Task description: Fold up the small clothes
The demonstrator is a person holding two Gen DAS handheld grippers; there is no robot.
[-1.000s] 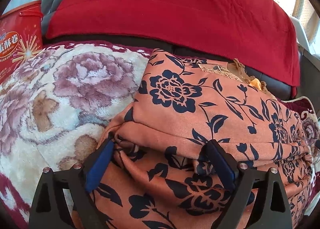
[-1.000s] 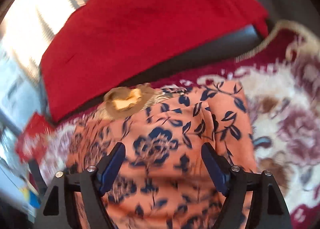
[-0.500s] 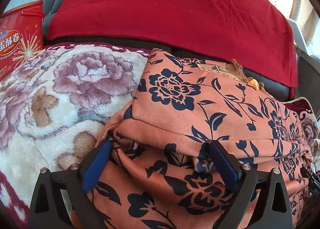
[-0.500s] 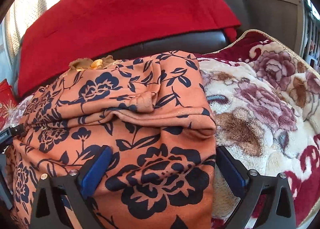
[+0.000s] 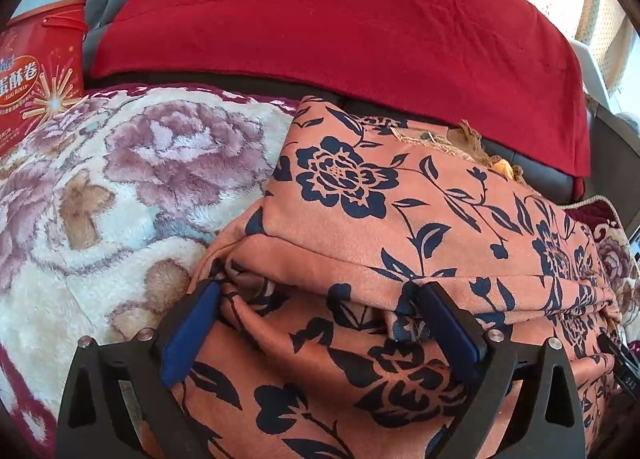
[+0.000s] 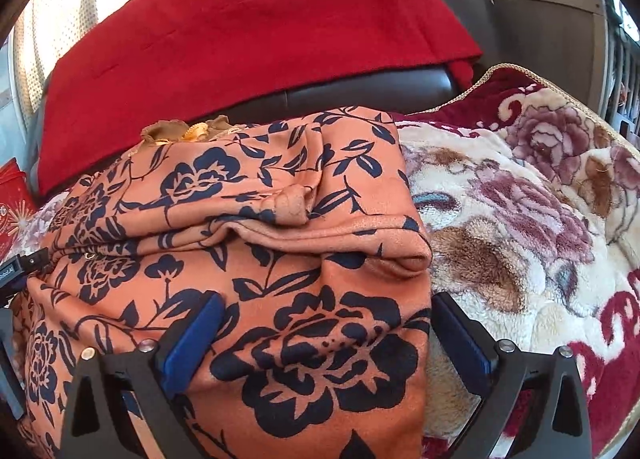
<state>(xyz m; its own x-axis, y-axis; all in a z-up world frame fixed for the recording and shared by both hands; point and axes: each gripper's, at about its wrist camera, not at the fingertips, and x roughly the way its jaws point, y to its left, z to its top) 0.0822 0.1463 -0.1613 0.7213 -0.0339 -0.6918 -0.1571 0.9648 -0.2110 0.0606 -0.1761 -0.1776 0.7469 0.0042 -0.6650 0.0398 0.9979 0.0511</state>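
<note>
My left gripper point(image 5: 316, 323) has its jaws opening, almost all the way wide. The orange flowered cloth point(image 5: 400, 219) sits between them, but the blue pads point(image 5: 192, 331) do not squeeze it. My right gripper point(image 6: 324, 339) has its jaws wide apart too, let go, with the same cloth's near right corner between them. I am holding nothing.

The cloth lies in a thick, bumpy pile on the fluffy flower blanket point(image 6: 520, 219). Its far edge is close to the dark sofa back point(image 6: 360, 93) with the red cover point(image 6: 260, 19) on it. The pile's left side is near my left gripper and its right side near my right one. A red snack box point(image 5: 36, 79) stands at the far left of the blanket.

I think one fold is just laid down. To do the next bit well, I should look for a real edge of the cloth, not just a bump. Each gripper should pinch only one layer, near a corner. Then I should lift both sides together, so the fold comes out flat and even.
</note>
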